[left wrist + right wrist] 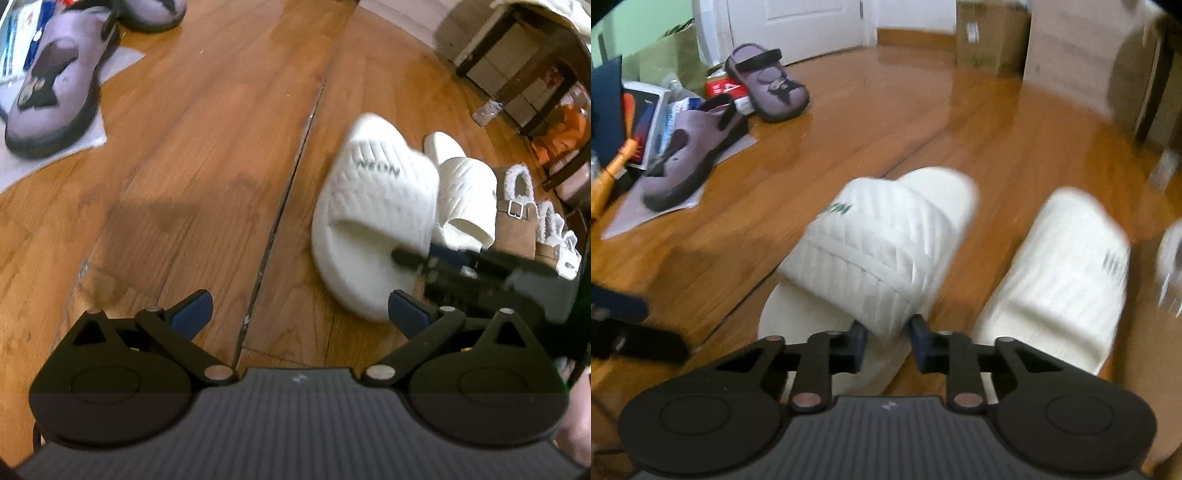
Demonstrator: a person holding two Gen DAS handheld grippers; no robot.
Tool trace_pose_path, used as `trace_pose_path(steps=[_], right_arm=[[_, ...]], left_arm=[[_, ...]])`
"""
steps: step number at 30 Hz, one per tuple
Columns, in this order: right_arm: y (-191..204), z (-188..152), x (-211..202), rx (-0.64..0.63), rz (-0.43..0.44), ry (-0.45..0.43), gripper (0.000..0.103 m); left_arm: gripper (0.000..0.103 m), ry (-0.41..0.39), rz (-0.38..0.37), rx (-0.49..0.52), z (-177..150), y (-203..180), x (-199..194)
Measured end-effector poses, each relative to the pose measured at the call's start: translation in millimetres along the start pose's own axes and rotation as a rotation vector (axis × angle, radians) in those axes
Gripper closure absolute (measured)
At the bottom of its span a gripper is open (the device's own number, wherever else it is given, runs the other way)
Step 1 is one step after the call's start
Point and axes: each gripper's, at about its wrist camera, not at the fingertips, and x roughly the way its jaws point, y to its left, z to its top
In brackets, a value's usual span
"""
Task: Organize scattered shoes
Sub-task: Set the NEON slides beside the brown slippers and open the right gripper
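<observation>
Shoes on the wooden floor (207, 155), counted:

- White slides, two. The nearer white slide (886, 251) bears dark lettering on its ribbed strap and lies askew; the second white slide (1067, 280) lies just beside it, toe pointing the same general way. In the left wrist view the pair sits side by side, the straps touching or nearly so.
- Purple clogs, two. One purple clog (690, 155) rests on a grey sheet (628, 218); the other purple clog (768, 88) stands farther back beside a red box (720, 88). Both carry a dark figure on the toe and a black heel strap.
- Tan fleece-lined sandals, at least one tan sandal (515, 218) with a buckle, just beyond the slides; a second fleecy edge shows past it, too cut off to count surely.

Hand-held grippers, two, both tilted down toward the floor:

- Right hand-held gripper (888, 341): jaws drawn close, pads pinching the rear edge of the nearer slide's strap.
- Left hand-held gripper (299, 314): jaws spread wide, nothing between them, hovering over bare floor beside the slide's heel.

Also: cardboard boxes (990, 40) by the white door (798, 22).
</observation>
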Motion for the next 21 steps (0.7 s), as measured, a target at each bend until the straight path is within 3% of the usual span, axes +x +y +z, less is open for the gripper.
trace_pose_path(steps=[2,4,5,6,11,13,16,17,20,21], right_arm=[[-5,7,2,-0.014,-0.064,0.002,0.084],[-26,11,5,0.139,-0.072,0.071,0.085],[-35,10,7,0.196,-0.068,0.090,0.093],[-46,6,6,0.275,-0.062,0.097,0.093],[-70,-17,-11,0.525,-0.154,0.029,0.092],[-76,-27,-16,0.617,-0.133,0.014,0.091],[-74,-37,-37,0.615,-0.062,0.005,0.073],[-74,-42,-52,0.573,-0.023,0.002,0.059],[-81,-56,-91,0.436,-0.017,0.051,0.051],[-84,-61,-102,0.401,-0.017,0.068,0.041]], left_arm=[[0.000,0.010,-0.014,-0.016,-1,2,2],[0.000,0.013,-0.010,-0.001,-1,-1,3],[0.000,0.012,-0.007,0.005,0,-3,3],[0.000,0.012,-0.011,0.007,0,-4,2],[0.000,-0.004,-0.029,0.012,2,-11,-2],[0.000,-0.005,-0.032,0.017,2,-15,-3],[0.000,0.005,-0.033,0.040,1,-23,-3],[0.000,0.011,-0.032,0.052,0,-25,-4],[0.000,0.029,-0.008,0.132,-8,-44,-6],[0.000,0.040,0.009,0.165,-12,-52,-7]])
